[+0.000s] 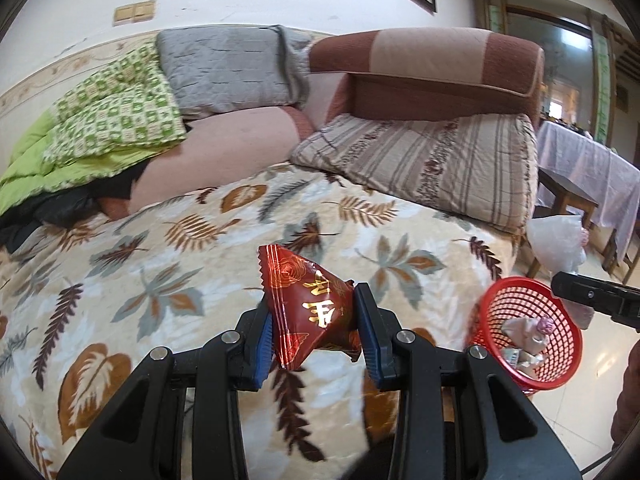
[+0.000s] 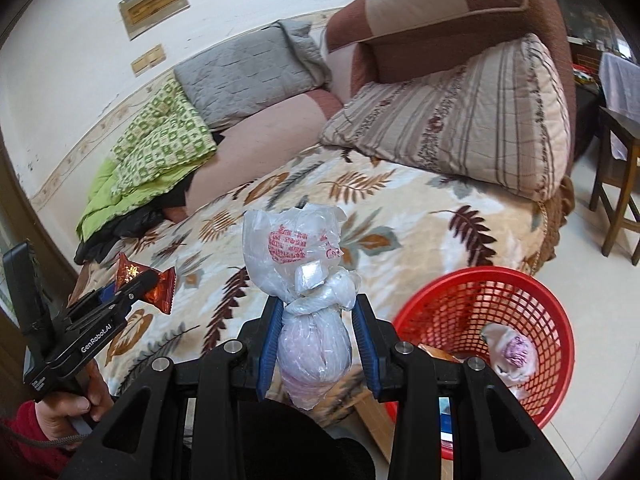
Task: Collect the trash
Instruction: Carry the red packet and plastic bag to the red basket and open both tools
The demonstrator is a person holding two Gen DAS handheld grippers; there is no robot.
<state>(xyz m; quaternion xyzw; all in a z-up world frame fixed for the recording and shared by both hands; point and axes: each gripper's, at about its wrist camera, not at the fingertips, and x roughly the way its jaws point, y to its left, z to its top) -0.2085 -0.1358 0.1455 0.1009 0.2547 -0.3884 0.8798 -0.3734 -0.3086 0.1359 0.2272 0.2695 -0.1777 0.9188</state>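
Working left to right across my two loads.

Item one: wrapper (image 1: 310, 308), red foil with gold print, clamped in my left gripper (image 1: 316, 334) above the leaf-print blanket (image 1: 168, 264). I judge it near weightless, crinkly and slick; the pads (image 1: 370, 332) pinch its puffed middle, which may crush or slide, so the crimped end would be the surer hold. Whether anything is inside it, I cannot tell.

Item two: bag (image 2: 304, 280), thin clear plastic with red print, knotted, gripped by my right gripper (image 2: 316, 338) just under the knot, over the blanket's edge. I take it as light, soft, shapeless and easy to tear; the knot is the firm spot and the best stop against slipping. Its pinkish contents are blurred by the film, and its lower end is cut off behind the gripper body.

Item three: basket (image 2: 472, 292), red mesh, on the floor to the right, beside the bed, holding a small wrapped bundle (image 2: 514, 354). Its near rim is hidden by my gripper; other scraps inside are too small to name.
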